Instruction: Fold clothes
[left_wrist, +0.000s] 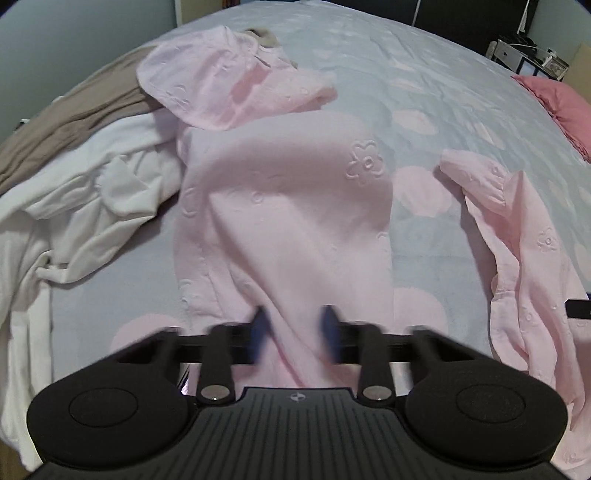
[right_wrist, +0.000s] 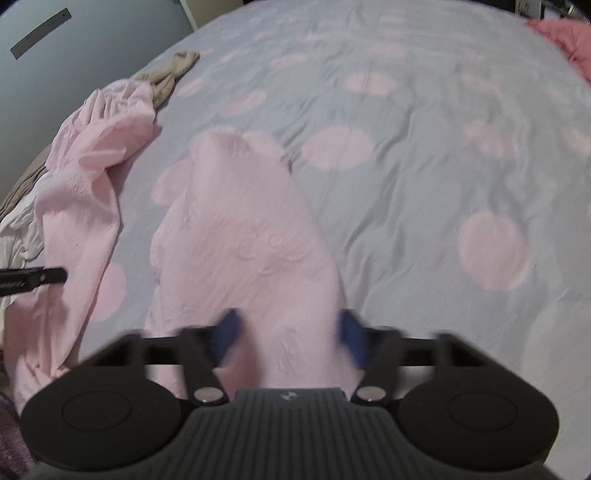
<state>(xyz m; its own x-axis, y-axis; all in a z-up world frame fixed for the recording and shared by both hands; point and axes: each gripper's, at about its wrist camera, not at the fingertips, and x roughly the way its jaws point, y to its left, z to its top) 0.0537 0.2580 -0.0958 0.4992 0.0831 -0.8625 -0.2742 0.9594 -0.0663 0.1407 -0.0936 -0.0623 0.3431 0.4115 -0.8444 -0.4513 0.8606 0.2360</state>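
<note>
Both tools point down at the pink garment spread on the bed. Left tool has its blue pads narrowed around a gathered fold; right tool straddles another part, pads wider. Blur hides whether either truly pinches. Soft, light, floppy cloth, I reckon: best taken at hem or corner. Only the left view shows white clothes and a brown piece; the right view shows open bedsheet beyond.

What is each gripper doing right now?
Left gripper: fingers partly closed around the pink garment; grip cannot be told.
Right gripper: the same, around pink cloth; blurred.
</note>
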